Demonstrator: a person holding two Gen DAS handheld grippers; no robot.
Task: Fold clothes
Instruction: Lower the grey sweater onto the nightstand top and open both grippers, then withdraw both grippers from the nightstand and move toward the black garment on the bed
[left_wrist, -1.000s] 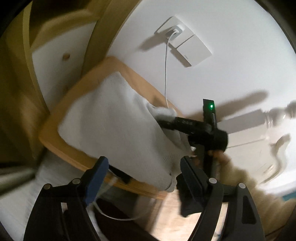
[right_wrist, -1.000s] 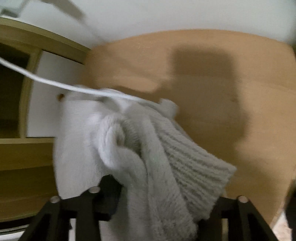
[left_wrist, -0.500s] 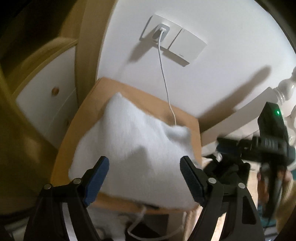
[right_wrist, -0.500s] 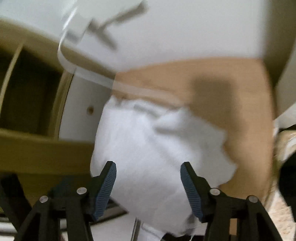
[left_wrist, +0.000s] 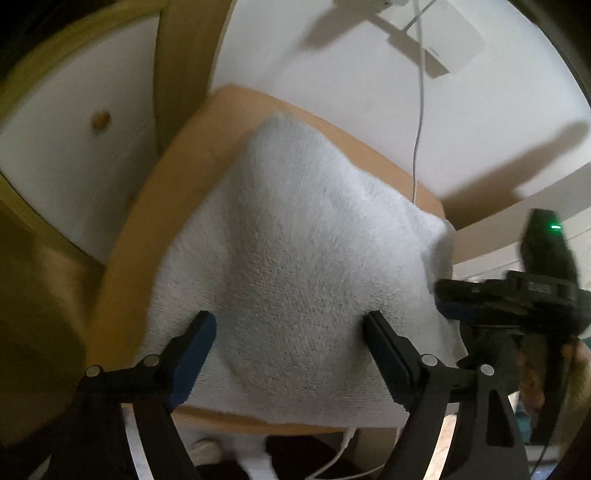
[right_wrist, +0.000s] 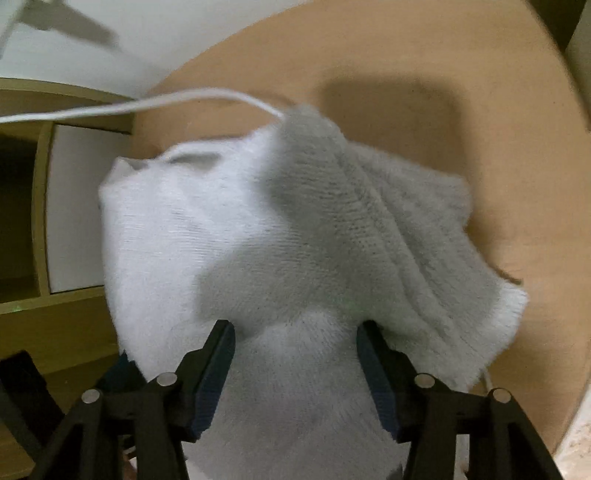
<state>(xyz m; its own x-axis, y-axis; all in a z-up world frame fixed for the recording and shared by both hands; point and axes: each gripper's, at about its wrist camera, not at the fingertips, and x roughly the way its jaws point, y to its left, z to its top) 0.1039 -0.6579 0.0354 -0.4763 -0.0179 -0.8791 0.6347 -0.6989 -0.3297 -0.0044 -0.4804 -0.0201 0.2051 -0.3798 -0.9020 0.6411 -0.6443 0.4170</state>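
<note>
Tan wooden tabletop (left_wrist: 155, 206) against the white wall (left_wrist: 332, 85), with the white knit garment (left_wrist: 295, 258) folded and lying flat across most of it, its ribbed edge (right_wrist: 424, 251) toward the right side. My left gripper (left_wrist: 286, 332) and right gripper (right_wrist: 295, 336) both sit wide apart over the cloth, gripping nothing. White cable (left_wrist: 417, 110) drops from the wall outlet (left_wrist: 436, 40) behind the table.

My right gripper (right_wrist: 295, 354) is wide open, nothing pinched | a fluffy white sweater (right_wrist: 280, 240) lies bunched on the brown desk (right_wrist: 517, 147) between and past my fingers (right_wrist: 218, 354) | a white cable (right_wrist: 147, 105) runs to its top | shelf (right_wrist: 40, 229) on the left
</note>
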